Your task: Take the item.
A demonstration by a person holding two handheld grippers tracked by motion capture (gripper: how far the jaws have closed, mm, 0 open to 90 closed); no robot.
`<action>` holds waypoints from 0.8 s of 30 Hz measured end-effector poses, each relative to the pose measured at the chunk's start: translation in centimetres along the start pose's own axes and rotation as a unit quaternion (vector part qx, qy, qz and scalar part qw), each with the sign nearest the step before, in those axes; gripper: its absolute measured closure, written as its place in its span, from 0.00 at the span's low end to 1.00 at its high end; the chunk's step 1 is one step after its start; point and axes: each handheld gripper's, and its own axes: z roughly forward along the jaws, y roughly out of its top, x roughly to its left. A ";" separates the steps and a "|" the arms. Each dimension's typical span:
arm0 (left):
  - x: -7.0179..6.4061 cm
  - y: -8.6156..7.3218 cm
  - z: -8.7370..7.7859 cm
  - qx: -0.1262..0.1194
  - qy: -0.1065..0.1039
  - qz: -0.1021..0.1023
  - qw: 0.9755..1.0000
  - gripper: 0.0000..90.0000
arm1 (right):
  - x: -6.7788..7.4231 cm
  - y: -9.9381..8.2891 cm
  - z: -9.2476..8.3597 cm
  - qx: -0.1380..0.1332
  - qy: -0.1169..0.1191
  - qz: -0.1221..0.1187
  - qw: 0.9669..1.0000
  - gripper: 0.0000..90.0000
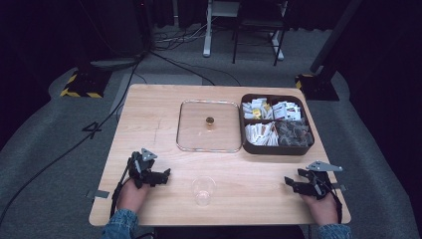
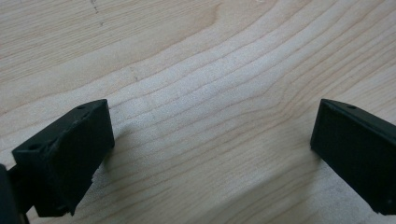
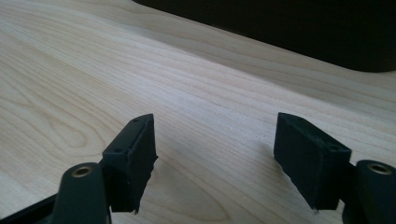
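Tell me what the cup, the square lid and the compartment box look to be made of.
Cup: clear thin plastic, likely; the table's grain shows through it.
Square lid: transparent glass or acrylic, glossy, with a pale rim and a small brass-coloured knob; which of the two I cannot tell.
Compartment box: dark brown and matte, plastic or wood; too small to say.

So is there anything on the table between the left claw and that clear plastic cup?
Nothing visible. The left gripper rests open on the table, and only bare wood lies between it and the cup just to its right.
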 end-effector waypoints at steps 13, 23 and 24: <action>0.0 0.4 0.4 -0.001 0.003 -0.006 1.000 0.00 | -0.5 3.2 -1.9 -0.012 0.013 0.004 1.000 0.41; 0.1 0.5 0.4 -0.001 0.003 -0.003 1.000 0.00 | -1.4 6.2 -3.2 -0.023 0.015 -0.007 1.000 0.44; 0.1 0.5 0.4 -0.001 0.003 -0.003 1.000 0.00 | -1.5 6.5 -3.2 -0.025 0.016 -0.003 1.000 0.44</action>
